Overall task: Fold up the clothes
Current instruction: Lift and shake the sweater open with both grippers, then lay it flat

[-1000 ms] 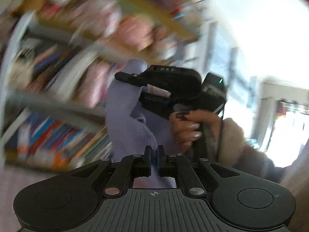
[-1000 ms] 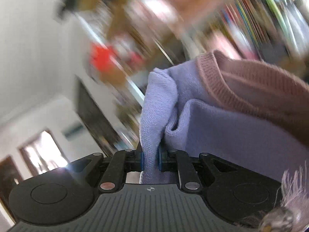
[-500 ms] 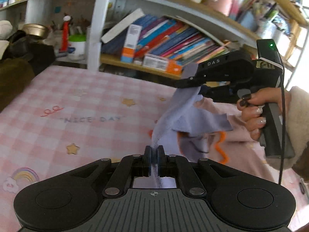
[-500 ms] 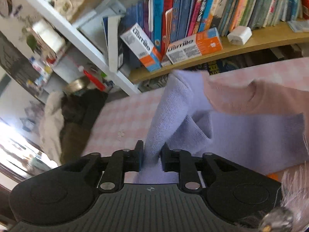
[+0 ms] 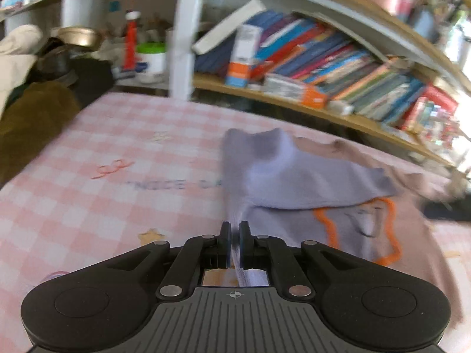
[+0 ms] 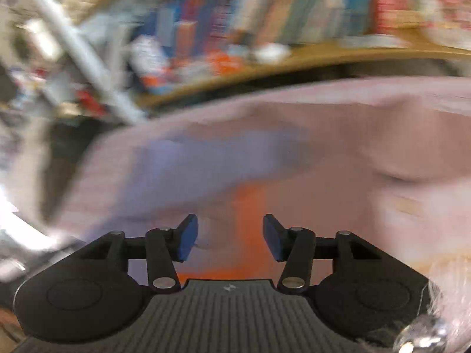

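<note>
A pink and lavender sweater [image 5: 300,176] with an orange outline patch lies on the pink checked bedsheet [image 5: 88,182]. Its lavender sleeve is folded across the body. My left gripper [image 5: 232,244] is shut on the lavender fabric at its near edge. My right gripper [image 6: 229,235] is open and empty, close above the sweater [image 6: 294,153]; that view is motion-blurred.
A bookshelf [image 5: 309,64] full of books runs along the far side of the bed. A white shelf post [image 5: 182,35], a green-lidded jar [image 5: 151,58] and a metal bowl [image 5: 78,36] stand at the back left. Brown and dark clothes [image 5: 32,117] are heaped at the left.
The sweater came down from the air onto the bed. My right gripper opened and let go of the lavender sleeve. My left gripper keeps its hold.
</note>
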{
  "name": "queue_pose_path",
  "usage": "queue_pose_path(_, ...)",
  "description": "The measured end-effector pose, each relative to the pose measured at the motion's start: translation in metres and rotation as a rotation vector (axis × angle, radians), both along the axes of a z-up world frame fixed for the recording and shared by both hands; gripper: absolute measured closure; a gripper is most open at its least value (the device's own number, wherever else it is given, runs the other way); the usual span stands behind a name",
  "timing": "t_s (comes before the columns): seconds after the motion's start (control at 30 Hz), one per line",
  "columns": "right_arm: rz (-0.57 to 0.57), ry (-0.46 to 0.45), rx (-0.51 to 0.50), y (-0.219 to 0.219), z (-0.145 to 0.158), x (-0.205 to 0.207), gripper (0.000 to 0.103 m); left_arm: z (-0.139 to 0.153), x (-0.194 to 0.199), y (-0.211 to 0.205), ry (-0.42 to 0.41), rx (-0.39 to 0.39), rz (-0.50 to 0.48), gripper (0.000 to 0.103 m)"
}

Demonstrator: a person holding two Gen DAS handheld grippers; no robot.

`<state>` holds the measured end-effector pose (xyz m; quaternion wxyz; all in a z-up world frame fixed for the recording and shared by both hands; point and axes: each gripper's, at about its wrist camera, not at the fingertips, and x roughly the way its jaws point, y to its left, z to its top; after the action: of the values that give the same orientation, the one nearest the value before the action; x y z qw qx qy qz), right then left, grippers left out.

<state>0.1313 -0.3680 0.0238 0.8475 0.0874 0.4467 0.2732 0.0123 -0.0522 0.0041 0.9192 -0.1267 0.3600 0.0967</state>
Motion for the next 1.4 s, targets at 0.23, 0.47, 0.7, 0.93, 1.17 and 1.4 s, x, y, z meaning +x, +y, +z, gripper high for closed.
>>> queue_pose_path(0.23,-0.059,-0.016,-0.25,-0.057,-0.025,-0.038,0.063,0.007,-0.005,-0.01,-0.006,-0.011,-0.018,0.094)
queue_pose_path(0.47,-0.057,0.009,-0.364,-0.092,-0.038,-0.066,0.081,-0.008,-0.012,-0.03,0.056,0.003,-0.013,0.079)
queue_pose_path(0.7,0.019,0.086,-0.309,-0.1,-0.036,-0.082,0.092,-0.018,-0.008,-0.032,0.107,0.03,0.015,0.079)
queue_pose_path(0.93,-0.009,0.076,-0.27,-0.099,-0.039,-0.089,0.092,-0.025,-0.005,-0.038,0.147,0.06,0.012,0.079)
queue_pose_path(1.17,-0.058,-0.009,-0.33,-0.104,-0.04,-0.083,0.091,-0.027,-0.004,-0.049,0.16,0.079,-0.007,0.08)
queue_pose_path(1.4,0.078,0.017,-0.32,-0.081,-0.038,-0.103,0.092,-0.027,-0.004,-0.048,0.157,0.079,-0.007,0.08)
